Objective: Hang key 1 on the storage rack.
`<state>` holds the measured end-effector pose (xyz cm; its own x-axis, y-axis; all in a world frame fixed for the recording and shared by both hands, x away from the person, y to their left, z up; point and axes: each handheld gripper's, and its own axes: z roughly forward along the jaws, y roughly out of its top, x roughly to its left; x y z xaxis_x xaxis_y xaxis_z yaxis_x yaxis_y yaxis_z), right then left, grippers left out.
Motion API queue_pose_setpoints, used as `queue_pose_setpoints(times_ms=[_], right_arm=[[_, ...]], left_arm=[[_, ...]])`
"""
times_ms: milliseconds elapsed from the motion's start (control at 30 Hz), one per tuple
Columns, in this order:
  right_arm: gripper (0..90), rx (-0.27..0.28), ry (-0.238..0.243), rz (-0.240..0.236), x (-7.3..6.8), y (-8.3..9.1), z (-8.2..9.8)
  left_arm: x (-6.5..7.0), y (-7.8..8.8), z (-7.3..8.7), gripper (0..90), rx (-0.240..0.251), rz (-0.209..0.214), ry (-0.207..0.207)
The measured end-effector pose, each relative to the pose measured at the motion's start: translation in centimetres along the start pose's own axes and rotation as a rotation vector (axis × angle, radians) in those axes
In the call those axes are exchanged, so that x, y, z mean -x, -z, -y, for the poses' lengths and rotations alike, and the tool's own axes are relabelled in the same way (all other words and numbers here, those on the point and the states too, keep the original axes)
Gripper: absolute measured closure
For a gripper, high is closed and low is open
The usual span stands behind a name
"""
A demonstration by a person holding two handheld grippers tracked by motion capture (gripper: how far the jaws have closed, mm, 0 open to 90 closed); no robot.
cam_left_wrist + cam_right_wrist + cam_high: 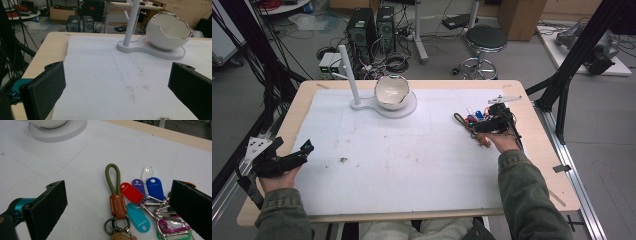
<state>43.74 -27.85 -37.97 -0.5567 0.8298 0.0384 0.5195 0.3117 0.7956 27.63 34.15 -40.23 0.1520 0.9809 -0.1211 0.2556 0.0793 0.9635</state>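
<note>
A bunch of keyrings [140,205] lies on the white mat: an olive cord loop [112,178] with a brown leather tab, and red, blue, purple, white, teal and pink plastic tags. In the high view the bunch [473,119] sits at the right of the mat. My right gripper [117,212] hovers just above it, open, its jaws either side of the bunch. My left gripper [297,154] rests open near the mat's left edge, with nothing between its jaws [117,90]. A white eggshell-shaped bowl [391,92] stands on a white base with a post [348,70].
The white mat [412,165] covers most of the wooden table [307,92]. Beyond the far edge are computer towers [362,30], cables and a black stool [484,40]. Black frame struts [582,55] rise at the right.
</note>
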Motion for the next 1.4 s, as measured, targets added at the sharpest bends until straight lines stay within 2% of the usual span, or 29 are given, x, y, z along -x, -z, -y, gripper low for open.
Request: queue_pose_setpoints(times_ms=[167,433,467,700,767,800,933,967,1033,1133,1167,1300,1400], right_arm=[[2.0,-0.042,-0.01,-0.013,0.5,-0.9,-0.1],[4.0,-0.103,0.014,-0.031,0.7,-2.1,-0.4],[4.4,-0.108,0.003,-0.031,0.7,-2.2,-0.5],[13.3,-0.176,0.008,-0.074,1.1,-3.4,-0.5],[21.3,-0.2,0.001,-0.095,1.1,-3.7,-0.3],[23.6,-0.202,0.013,-0.101,1.2,-3.8,-0.3],[30.7,-0.23,-0.001,-0.093,1.1,-4.2,-0.2],[35.6,-0.236,-0.005,-0.091,1.3,-4.3,-0.1],[39.9,-0.254,-0.016,-0.075,1.4,-4.5,0.0],[42.8,-0.266,-0.016,-0.073,1.7,-4.7,0.1],[46.2,-0.28,-0.037,-0.081,1.9,-4.9,0.3],[53.0,-0.295,-0.038,-0.088,1.9,-5.2,0.4],[58.6,-0.301,-0.045,-0.07,2.0,-5.5,0.5]], left_arm=[[0.0,0.0,0.0,1.7,-0.001,0.0,0.0],[0.0,-0.1,0.0,1.7,0.002,0.002,0.001],[0.0,-0.1,0.0,1.7,0.001,0.002,0.001],[0.0,-0.1,0.0,1.7,0.0,0.002,0.001],[0.0,-0.2,0.0,1.7,-0.002,0.004,-0.002],[0.0,-0.2,0.0,1.7,-0.002,0.005,-0.003],[0.0,-0.2,0.0,1.7,-0.003,0.006,-0.007],[0.0,-0.3,0.0,1.7,-0.004,0.007,-0.008],[0.0,-0.3,0.0,1.7,-0.005,0.008,-0.007],[0.1,-0.3,0.0,1.7,-0.004,0.008,-0.006],[0.1,-0.3,0.1,1.7,-0.008,0.008,-0.008],[0.1,-0.3,0.1,1.7,-0.009,0.012,-0.011],[0.2,-0.3,0.1,1.7,-0.009,0.014,-0.011]])
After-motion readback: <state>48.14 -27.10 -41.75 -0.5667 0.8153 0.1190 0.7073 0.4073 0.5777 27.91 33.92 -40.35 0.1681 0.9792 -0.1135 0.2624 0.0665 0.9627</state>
